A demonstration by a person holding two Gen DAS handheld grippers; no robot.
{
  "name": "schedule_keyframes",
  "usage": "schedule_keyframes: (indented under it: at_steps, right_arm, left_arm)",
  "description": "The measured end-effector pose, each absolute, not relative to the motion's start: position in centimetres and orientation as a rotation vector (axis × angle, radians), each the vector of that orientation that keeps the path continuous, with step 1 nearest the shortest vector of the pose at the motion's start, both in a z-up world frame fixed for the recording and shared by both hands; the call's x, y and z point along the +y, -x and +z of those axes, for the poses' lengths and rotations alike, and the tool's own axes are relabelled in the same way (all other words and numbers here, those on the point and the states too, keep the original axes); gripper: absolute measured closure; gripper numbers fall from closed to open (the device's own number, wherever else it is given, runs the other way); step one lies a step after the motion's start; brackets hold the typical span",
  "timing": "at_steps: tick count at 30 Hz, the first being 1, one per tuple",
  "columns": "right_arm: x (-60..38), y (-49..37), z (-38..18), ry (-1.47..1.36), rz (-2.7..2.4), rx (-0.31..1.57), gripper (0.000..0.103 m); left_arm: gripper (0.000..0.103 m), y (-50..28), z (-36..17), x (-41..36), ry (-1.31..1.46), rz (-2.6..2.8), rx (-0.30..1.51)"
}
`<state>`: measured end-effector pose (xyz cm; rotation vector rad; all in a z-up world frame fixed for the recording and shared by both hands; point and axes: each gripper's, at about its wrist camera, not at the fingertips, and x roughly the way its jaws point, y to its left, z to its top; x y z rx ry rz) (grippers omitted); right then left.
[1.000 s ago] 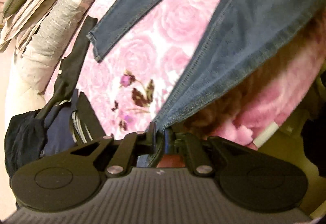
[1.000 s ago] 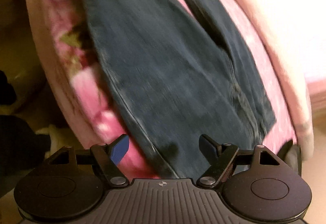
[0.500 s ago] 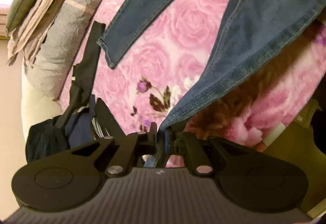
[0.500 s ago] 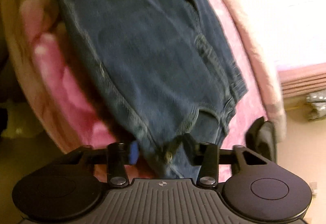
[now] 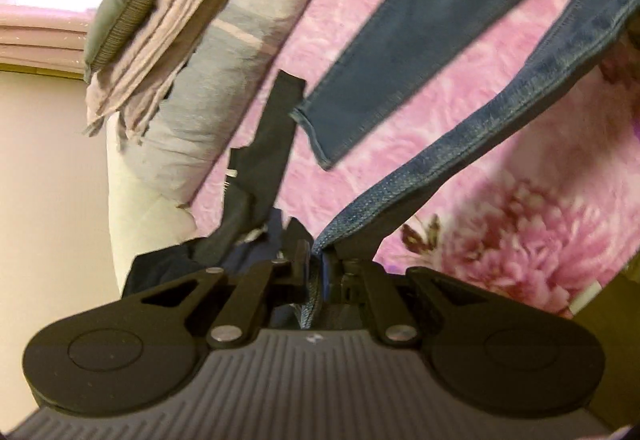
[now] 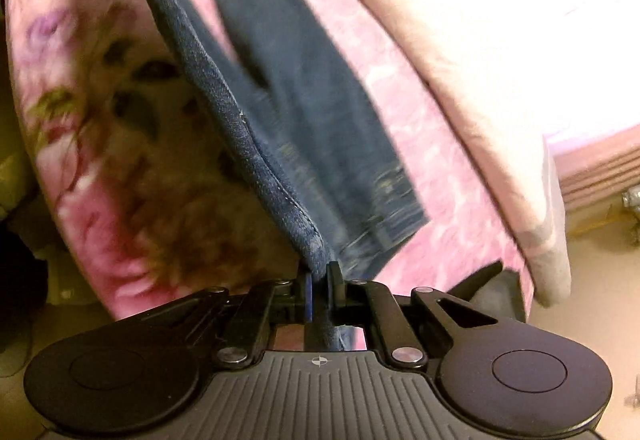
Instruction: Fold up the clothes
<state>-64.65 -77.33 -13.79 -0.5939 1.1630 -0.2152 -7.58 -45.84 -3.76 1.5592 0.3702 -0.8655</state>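
A pair of blue jeans (image 5: 460,168) is lifted above a pink rose-patterned blanket (image 5: 400,52) on a bed. My left gripper (image 5: 318,272) is shut on the hem end of one leg, which stretches up to the right. The other leg (image 5: 400,52) hangs free above the blanket. My right gripper (image 6: 319,280) is shut on the jeans (image 6: 280,112) at their edge, near the waist end, and the denim hangs away from it over the blanket (image 6: 420,144).
A grey pillow (image 5: 240,52) with a folded beige cloth (image 5: 160,24) and a dark cushion (image 5: 124,12) lies at the bed's far side. A dark bag with a strap (image 5: 256,180) hangs at the bed's edge. A beige quilt (image 6: 460,88) lines the bed's side.
My right gripper has gone from open to shut on the jeans' edge. Both grippers have lifted the jeans and drawn them back; the free leg has swung over the blanket.
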Motion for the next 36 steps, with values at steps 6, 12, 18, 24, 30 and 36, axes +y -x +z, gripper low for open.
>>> schedule_keyframes:
  at_steps: [6,12,18,24,30,36]
  right_arm:
    - [-83.7,59.1,-9.0,0.685,-0.121,1.150,0.099]
    - [-89.1,51.6,-10.9,0.722,-0.046,1.237,0.099]
    - [-93.1,46.2,-14.8,0.698,0.012,1.343,0.098]
    - [-96.4,43.0,-17.8,0.657,0.040,1.378,0.098]
    - [-99.4,41.0,-21.9,0.618,0.055,1.360,0.098]
    - [-101.7,40.4,-26.1,0.582,-0.064,1.323,0.065]
  left_arm:
    - [0.097,4.5,-1.9,-52.2,-1.598,-0.898,0.325]
    - [0.097,-0.2,-4.8,-59.3,-1.681,-1.012,0.353]
    - [0.097,-4.1,-11.0,-65.0,-1.772,-1.123,0.369]
    - [0.098,-6.2,-16.5,-69.1,-1.866,-1.136,0.399]
    - [0.096,-6.9,-20.0,-72.3,-1.902,-1.073,0.388]
    - [0.090,-6.1,-22.6,-74.6,-1.926,-0.999,0.359]
